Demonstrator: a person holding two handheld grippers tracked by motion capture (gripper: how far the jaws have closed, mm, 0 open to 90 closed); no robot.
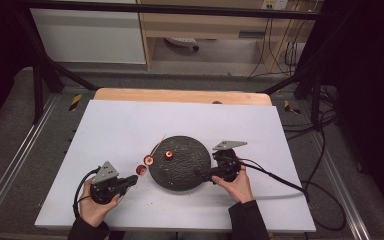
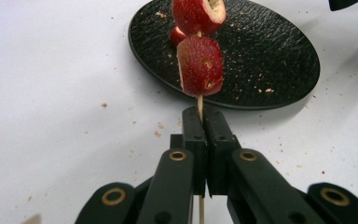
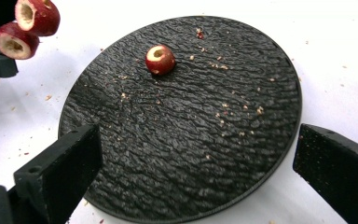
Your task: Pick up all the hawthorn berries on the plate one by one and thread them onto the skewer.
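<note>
My left gripper (image 1: pixel 131 179) (image 2: pixel 204 119) is shut on a thin wooden skewer (image 2: pixel 199 103). Two hollowed red fruit pieces are threaded on it, the lower one (image 2: pixel 200 65) (image 1: pixel 141 170) just past the jaw tips and the upper one (image 2: pixel 198 13) (image 1: pixel 148 160) beyond it. The skewer is held just left of a round black plate (image 1: pixel 185 172) (image 3: pixel 186 140). A third red fruit piece (image 3: pixel 160 59) (image 1: pixel 169 154) lies on the plate's far left part. My right gripper (image 1: pixel 205 169) (image 3: pixel 200 172) is open, with its jaws spread wide over the plate's near right edge and nothing between them.
The plate sits mid-way on a white board (image 1: pixel 130 125) laid on a wooden table (image 1: pixel 180 95). Crumbs speckle the plate and the board around it. Black cables (image 1: pixel 290 185) trail off to the right. A black frame (image 1: pixel 45 75) stands around the table.
</note>
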